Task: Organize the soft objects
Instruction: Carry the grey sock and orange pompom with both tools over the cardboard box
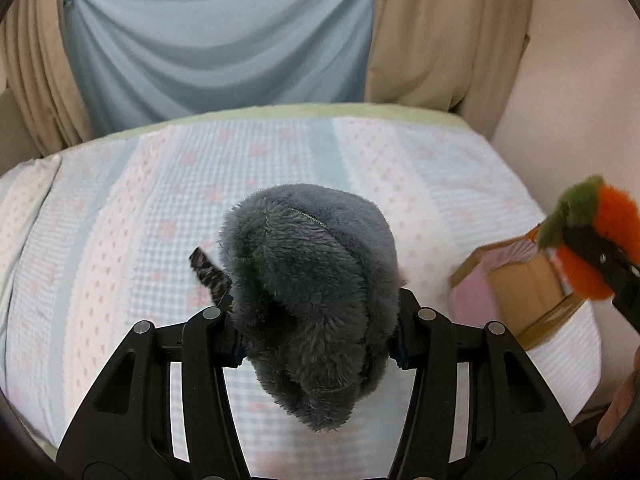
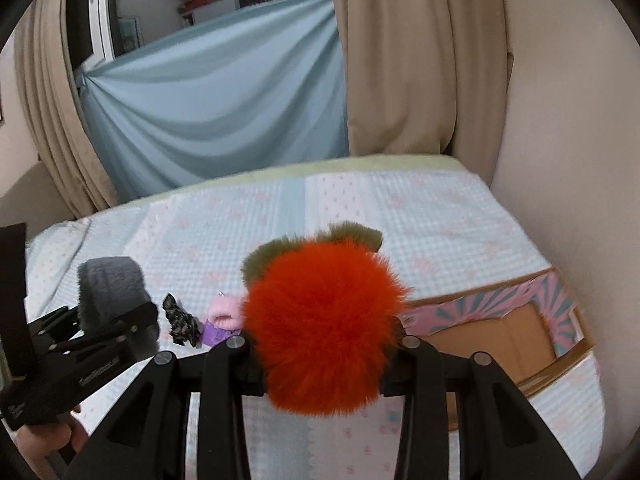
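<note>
Your bed (image 1: 168,200) fills both views, spread with a pale blue-and-pink checked quilt, a light blue sheet (image 2: 216,120) draped behind it between beige curtains (image 2: 400,60). At the bed's right side, close to the wall, lies an open cardboard box (image 2: 504,336) with pink patterned flaps, its brown bottom showing.

Your left gripper (image 1: 316,332) hangs above the quilt with its jaws closed on a grey plush toy (image 1: 312,292) — the fur bulges well past both jaws and hides the fingertips. Your right gripper (image 2: 320,364) is likewise clear of the bed, jaws clamped on an orange furry pom-pom (image 2: 324,328) topped with olive-green tufts; seen from the left wrist, the pom-pom sits up near the box at the right edge.

Three small pieces lie on the quilt between your two grippers: a pink fluffy item (image 2: 225,309), a purple piece (image 2: 216,335) touching it just below, and a dark patterned fabric piece (image 2: 180,320) just beside them — partly hidden behind the grey toy from the left wrist.
</note>
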